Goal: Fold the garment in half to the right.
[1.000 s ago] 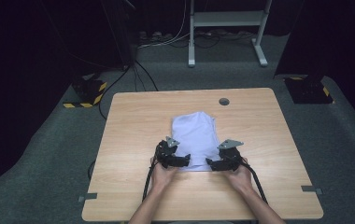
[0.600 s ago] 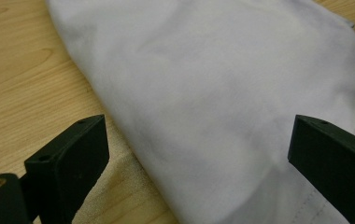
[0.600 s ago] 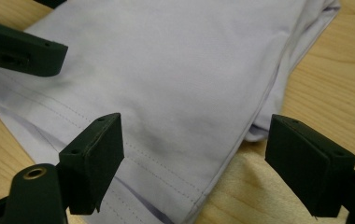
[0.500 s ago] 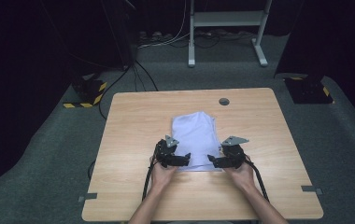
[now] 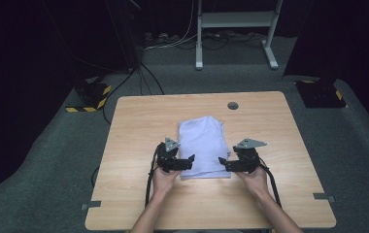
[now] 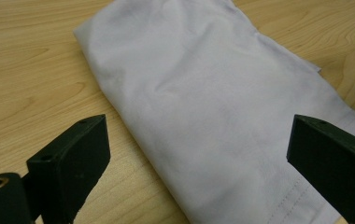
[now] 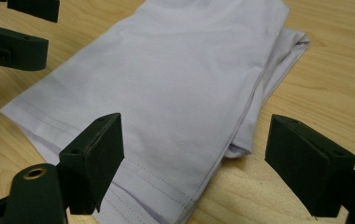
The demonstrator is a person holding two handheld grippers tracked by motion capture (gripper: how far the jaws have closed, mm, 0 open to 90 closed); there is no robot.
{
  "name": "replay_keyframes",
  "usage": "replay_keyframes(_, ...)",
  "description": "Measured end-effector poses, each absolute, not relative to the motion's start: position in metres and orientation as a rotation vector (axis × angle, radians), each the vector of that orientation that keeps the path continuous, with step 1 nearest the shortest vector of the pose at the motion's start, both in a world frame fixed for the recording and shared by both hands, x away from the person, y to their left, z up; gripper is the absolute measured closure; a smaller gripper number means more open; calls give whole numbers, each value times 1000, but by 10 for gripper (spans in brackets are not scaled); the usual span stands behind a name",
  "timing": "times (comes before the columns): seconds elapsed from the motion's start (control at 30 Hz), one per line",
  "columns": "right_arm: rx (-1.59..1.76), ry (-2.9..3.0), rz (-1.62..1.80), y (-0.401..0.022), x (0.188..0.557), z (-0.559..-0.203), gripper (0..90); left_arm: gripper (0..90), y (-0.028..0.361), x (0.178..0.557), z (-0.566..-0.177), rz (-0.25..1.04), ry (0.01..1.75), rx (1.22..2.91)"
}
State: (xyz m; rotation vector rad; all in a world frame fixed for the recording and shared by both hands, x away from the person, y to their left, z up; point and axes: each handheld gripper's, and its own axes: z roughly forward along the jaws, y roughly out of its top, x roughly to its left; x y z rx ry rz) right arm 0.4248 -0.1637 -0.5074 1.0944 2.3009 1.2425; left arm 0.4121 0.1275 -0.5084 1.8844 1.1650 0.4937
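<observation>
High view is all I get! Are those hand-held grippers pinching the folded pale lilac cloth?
Observer: No. The left hand-held gripper has its jaws wide apart above the folded pale lilac cloth.
Operator: And the other one?
Observer: The right hand-held gripper is open too, jaws either side of the cloth's near corner.
Operator: Any sewing on it?
Observer: Yes, a double stitched hem along the near edge.
</observation>
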Motion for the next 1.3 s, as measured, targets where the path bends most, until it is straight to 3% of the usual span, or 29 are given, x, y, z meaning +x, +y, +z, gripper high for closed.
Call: replay_keyframes(1.3, 1214, 2083, 1360, -240, 403, -486, 192, 81, 197, 379, -493, 533, 1261, 1714)
